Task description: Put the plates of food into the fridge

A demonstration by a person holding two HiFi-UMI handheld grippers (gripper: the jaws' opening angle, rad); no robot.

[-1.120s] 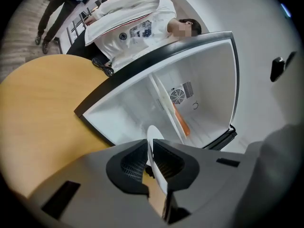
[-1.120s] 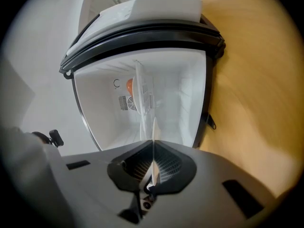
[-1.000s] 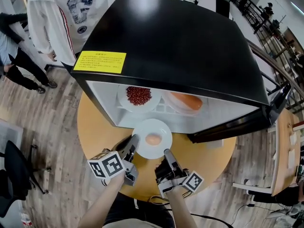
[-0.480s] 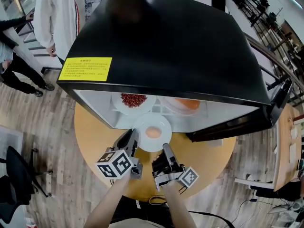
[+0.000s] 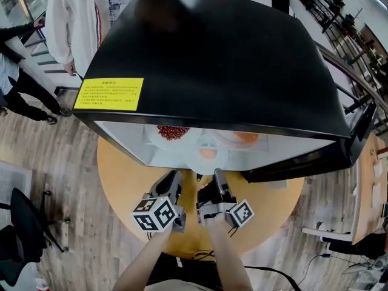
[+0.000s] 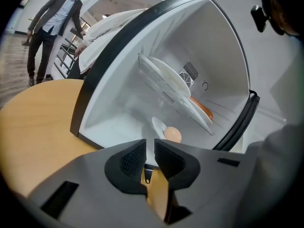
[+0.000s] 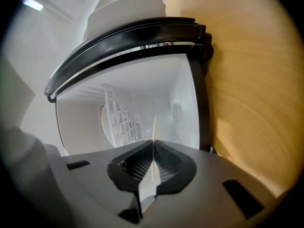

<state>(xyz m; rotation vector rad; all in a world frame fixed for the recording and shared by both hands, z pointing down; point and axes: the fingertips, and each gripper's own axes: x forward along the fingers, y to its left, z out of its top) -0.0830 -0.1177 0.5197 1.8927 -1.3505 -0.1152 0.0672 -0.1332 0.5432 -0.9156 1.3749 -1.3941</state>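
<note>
Wood floor (image 5: 60, 144), round table (image 5: 121, 177), black chair (image 5: 15, 214)

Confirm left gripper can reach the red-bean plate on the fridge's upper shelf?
Probably yes: the fridge is open, the left gripper faces the opening empty, and the red-bean plate sits near the shelf's front.

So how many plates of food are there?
3. The red bean plate sits on the shelf at left, the orange food plate at right, and the egg plate is below in front, its rim in the right gripper. Others may be hidden.
</note>
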